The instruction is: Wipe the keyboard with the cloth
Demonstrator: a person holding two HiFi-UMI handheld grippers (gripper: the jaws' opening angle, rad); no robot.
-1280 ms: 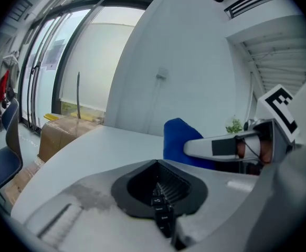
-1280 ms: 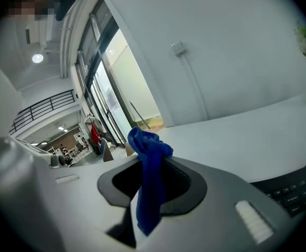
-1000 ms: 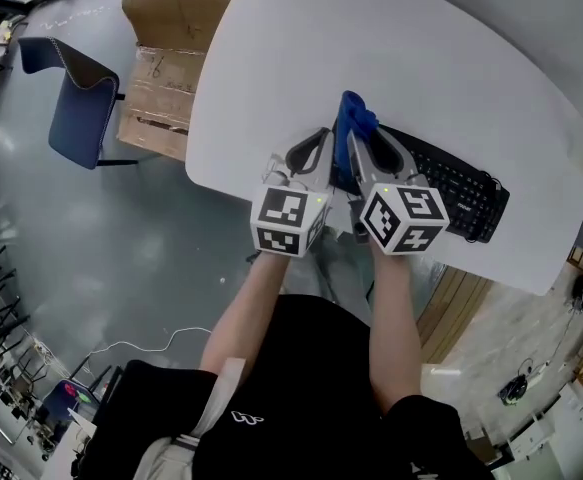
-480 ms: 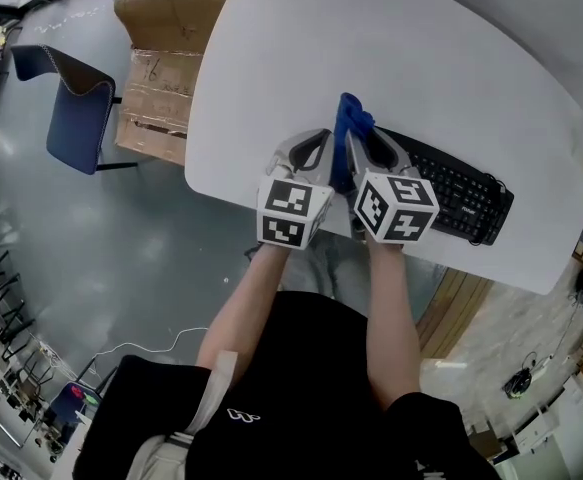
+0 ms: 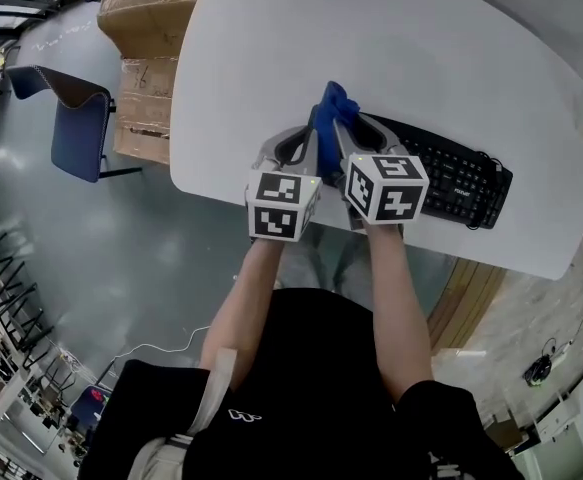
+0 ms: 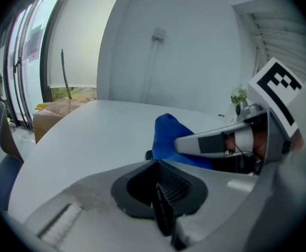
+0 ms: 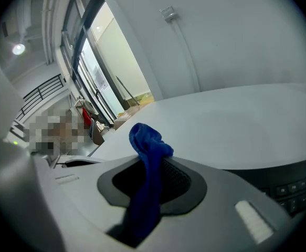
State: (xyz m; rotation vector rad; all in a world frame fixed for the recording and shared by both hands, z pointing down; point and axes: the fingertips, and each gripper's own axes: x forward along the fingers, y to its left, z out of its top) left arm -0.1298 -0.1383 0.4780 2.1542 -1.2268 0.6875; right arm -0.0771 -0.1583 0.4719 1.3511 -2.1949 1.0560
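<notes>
The white table is smooth and matte, with a rounded edge. It is cut off at the top and right of the head view. On the glossy grey floor to its left stand stacked brown cardboard boxes and a blue padded chair.

A long black keyboard lies near the table's front edge. Its left end is hidden under the right gripper, and only a few keys show in the right gripper view.

Both bare forearms reach straight forward, side by side, with the grippers just beside each other above the table's front edge. Each grey gripper carries a black-and-white marker cube.

The left gripper has its ribbed dark pads pressed together with nothing between them.

The right gripper's jaws are clenched on the cloth, a soft, nubby blue rag. It bunches into a rounded tuft beyond the jaw tips, and a strip hangs down between the pads. The tuft sits at the keyboard's left end. Whether it touches the keys cannot be made out.
</notes>
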